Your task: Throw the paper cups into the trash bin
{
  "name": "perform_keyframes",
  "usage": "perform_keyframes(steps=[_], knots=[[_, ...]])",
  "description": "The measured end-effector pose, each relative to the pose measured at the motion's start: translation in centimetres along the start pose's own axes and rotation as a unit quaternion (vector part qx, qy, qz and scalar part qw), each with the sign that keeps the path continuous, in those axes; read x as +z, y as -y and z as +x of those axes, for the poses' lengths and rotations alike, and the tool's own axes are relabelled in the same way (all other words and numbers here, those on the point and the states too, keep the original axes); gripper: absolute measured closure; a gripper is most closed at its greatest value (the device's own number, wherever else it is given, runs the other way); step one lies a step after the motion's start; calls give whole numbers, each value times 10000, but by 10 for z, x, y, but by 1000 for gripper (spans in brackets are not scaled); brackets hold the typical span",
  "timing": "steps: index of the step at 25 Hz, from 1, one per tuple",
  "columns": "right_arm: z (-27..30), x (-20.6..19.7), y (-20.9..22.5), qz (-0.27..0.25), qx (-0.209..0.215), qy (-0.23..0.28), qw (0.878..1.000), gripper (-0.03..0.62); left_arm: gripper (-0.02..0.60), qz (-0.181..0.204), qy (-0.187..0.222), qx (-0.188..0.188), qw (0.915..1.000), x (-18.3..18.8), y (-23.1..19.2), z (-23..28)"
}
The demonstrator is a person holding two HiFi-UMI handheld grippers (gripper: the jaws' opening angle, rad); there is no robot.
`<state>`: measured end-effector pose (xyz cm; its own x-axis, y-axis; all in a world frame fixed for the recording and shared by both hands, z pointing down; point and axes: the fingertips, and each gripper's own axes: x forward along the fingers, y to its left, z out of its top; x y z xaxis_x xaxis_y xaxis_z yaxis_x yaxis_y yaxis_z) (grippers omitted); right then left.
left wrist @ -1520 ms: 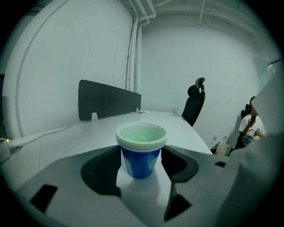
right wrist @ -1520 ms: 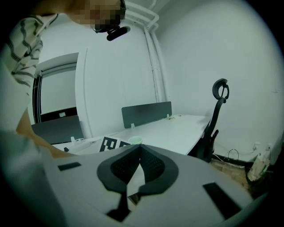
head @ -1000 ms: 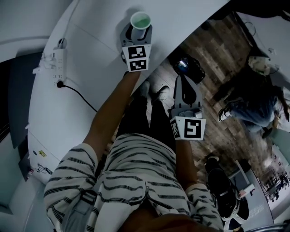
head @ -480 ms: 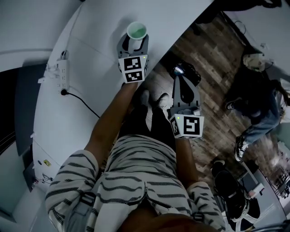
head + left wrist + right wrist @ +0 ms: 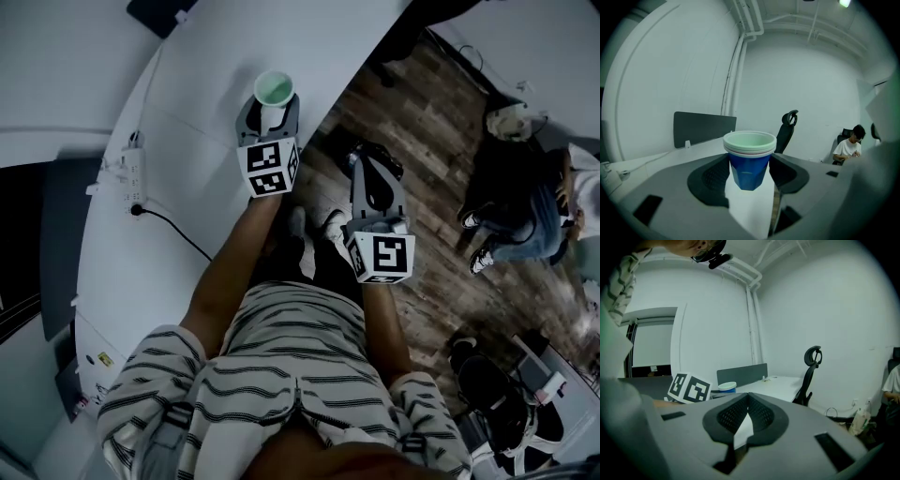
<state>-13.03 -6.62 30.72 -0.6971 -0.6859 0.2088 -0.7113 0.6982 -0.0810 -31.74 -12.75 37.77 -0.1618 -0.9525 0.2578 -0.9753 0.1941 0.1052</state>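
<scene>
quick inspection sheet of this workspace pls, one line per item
surface: white table, curved edge
job's things: paper cups, blue, stacked, upright; trash bin nothing seen
clutter: dark divider panel at the table's far side
grippers: left gripper shut on the paper cups, over the table; right gripper shut, empty, over the floor
cables: power strip and black cable lying on the table
surroundings: wood floor, office chair, seated person

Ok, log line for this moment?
left gripper: shut on paper cups | right gripper: shut, empty | trash bin: not in view
</scene>
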Motion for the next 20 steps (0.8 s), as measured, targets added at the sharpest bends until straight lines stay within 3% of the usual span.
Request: perform_keyframes(steps=[20], knots=[[-62,54,51,-9,-716,473,9963,583,298,242,338,-821,9958,68,104,-63]])
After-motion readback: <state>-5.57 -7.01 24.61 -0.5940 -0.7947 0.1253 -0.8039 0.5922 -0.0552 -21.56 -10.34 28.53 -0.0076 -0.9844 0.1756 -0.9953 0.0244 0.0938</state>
